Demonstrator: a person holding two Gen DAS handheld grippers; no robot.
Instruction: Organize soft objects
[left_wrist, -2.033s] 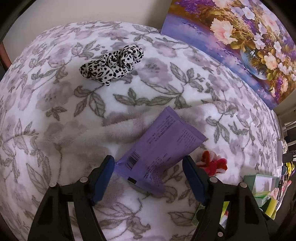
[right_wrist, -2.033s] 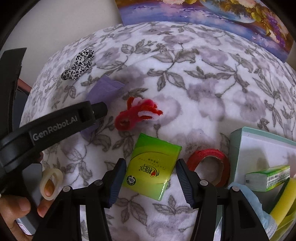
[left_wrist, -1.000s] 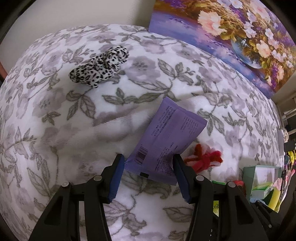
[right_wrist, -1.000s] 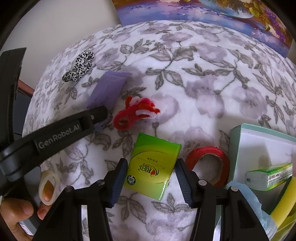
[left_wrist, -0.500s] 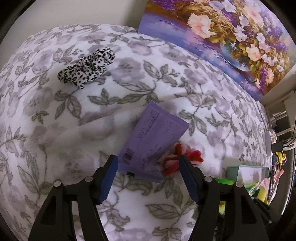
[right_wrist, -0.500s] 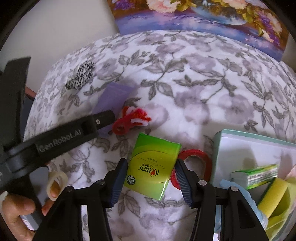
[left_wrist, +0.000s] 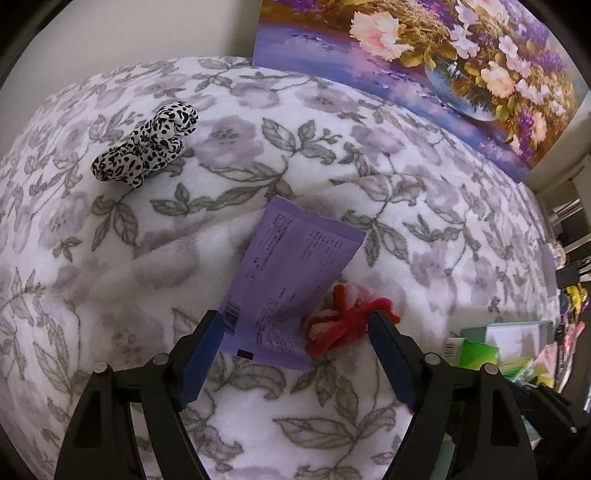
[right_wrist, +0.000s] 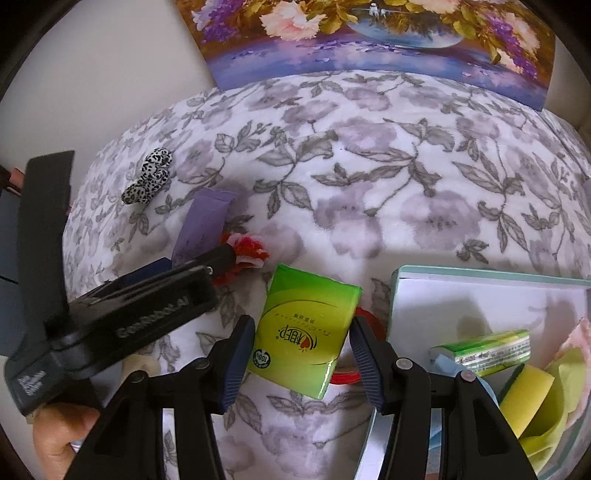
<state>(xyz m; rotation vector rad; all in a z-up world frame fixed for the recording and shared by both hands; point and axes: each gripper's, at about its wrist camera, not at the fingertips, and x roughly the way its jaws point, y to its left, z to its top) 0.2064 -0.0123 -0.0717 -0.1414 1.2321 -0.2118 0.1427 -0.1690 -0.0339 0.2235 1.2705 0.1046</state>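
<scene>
While the right gripper (right_wrist: 301, 345) has its fingers closed on the green tissue pack (right_wrist: 304, 330), held just above the floral blanket (right_wrist: 388, 184) & beside the teal-rimmed box (right_wrist: 491, 275), the left gripper (left_wrist: 295, 325) sits wide open w/ nothing gripped. Btwn its fingers lie the near end of the purple packet (left_wrist: 288, 280) & the red-pink pipe-cleaner bundle (left_wrist: 343, 317), touching each other on the blanket. Spotted scrunchie (left_wrist: 146, 147) lies well apart, far left.

The right tool (right_wrist: 301, 352) clamps a glossy green tissue packet (right_wrist: 304, 330); right of it sits a pale green-rimmed box (right_wrist: 480, 275), ahead-left a fuzzy red-and-white pipe-cleaner bundle (right_wrist: 249, 251).
</scene>
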